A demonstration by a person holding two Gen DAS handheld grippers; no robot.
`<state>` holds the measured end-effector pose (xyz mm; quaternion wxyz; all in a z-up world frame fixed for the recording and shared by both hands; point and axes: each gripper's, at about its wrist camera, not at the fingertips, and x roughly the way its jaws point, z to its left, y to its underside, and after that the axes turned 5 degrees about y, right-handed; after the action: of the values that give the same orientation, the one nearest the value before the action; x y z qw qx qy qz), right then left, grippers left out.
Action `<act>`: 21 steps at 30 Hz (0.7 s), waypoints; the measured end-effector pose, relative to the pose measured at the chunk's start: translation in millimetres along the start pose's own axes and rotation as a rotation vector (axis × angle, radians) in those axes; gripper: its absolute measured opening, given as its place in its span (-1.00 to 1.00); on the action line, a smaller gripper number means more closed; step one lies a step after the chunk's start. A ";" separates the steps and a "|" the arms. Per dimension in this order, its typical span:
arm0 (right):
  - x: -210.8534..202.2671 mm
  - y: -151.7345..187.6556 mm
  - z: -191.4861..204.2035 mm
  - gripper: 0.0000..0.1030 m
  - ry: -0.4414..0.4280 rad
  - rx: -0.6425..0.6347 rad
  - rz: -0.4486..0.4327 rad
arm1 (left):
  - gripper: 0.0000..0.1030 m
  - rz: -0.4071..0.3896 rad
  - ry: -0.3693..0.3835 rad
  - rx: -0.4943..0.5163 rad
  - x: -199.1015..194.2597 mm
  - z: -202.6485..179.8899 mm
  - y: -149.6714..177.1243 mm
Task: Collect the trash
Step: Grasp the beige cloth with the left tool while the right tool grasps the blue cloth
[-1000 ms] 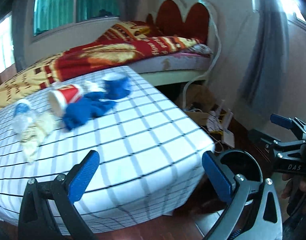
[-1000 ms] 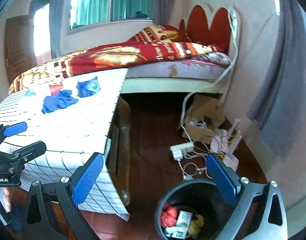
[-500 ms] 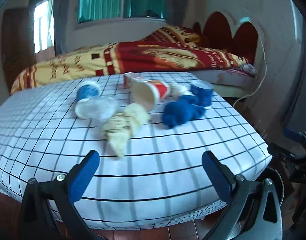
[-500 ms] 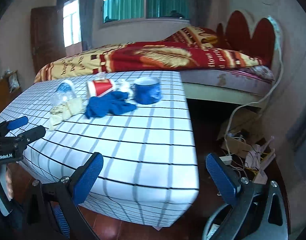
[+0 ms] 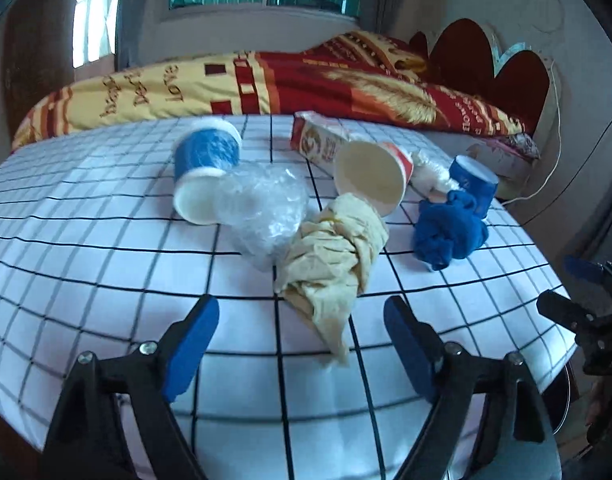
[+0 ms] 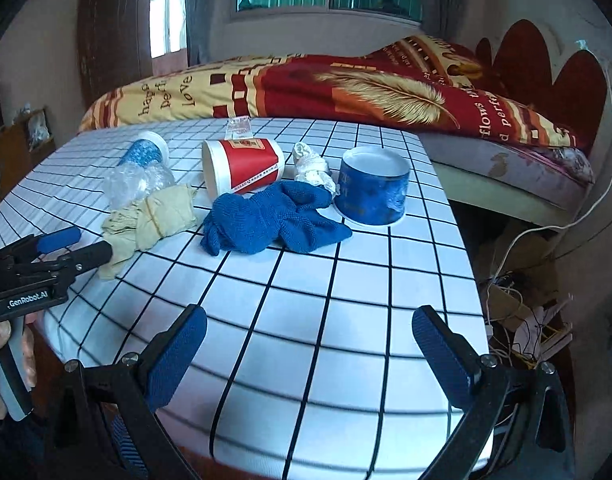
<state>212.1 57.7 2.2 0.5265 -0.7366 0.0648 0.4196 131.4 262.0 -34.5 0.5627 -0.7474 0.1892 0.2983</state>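
The crumpled pale-yellow cloth wad point(image 5: 334, 256) lies on the white counter with its black grid cloth point(image 5: 106, 280), straight ahead of the left tool point(image 5: 302, 344), and this is the relation the coming move turns on. The wad's long axis runs away from the tool, its thin tail end pointing back toward the gap between the blue pads point(image 5: 192, 340), its thicker end touching the tipped red-and-white paper cup point(image 5: 372, 174). The left tool's jaws have just been closing a little, yet they stand well apart with nothing between them; the wad's tail sits just beyond the tips, slightly right of centre.

In the right wrist view the same wad point(image 6: 154, 216) lies far to the left, right beside the left tool point(image 6: 76, 246), so the left hand is plainly the nearer one. The right tool point(image 6: 310, 352) stands wide apart and empty, facing the crumpled blue knitted cloth point(image 6: 274, 220) and the upside-down blue paper tub point(image 6: 372, 188) across a bare stretch of counter.

Other trash lies close behind the wad: a crushed clear plastic bottle with a blue label point(image 5: 262, 204) touching its left side, and a white crumpled tissue point(image 6: 312, 166) between cup and tub.

Both tools point downward over the near edge of the counter. I judge the left one need only go forward and down along the wad's axis to straddle it.
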 end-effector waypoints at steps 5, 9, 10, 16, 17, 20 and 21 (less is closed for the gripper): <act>23.3 -5.7 5.5 1.00 -0.027 -0.021 0.040 | 0.56 0.030 0.031 0.035 20.0 -11.6 -6.0; 38.1 -16.2 13.4 0.93 -0.057 -0.063 0.043 | 0.45 0.042 0.024 0.050 28.1 -15.7 -10.7; 42.0 -20.6 15.8 0.87 -0.065 -0.075 0.043 | 0.43 0.045 0.027 0.047 29.5 -15.0 -12.0; 65.5 -49.7 26.1 0.70 -0.141 -0.105 0.041 | 0.28 0.046 0.037 0.029 32.9 -12.6 -16.2; 69.3 -52.1 27.8 0.60 -0.149 -0.110 0.043 | 0.22 0.047 0.039 0.031 33.1 -12.7 -16.5; 80.3 -52.8 32.4 -0.05 -0.191 -0.117 0.076 | -0.05 0.045 0.051 0.028 33.4 -12.8 -17.0; 80.8 -50.9 34.1 -0.09 -0.202 -0.118 0.078 | -0.16 0.042 0.062 0.023 32.9 -12.2 -16.9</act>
<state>272.4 136.2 -19.7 0.4696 -0.7171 0.0152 0.5148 169.4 257.1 -41.5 0.5589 -0.7456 0.2255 0.2845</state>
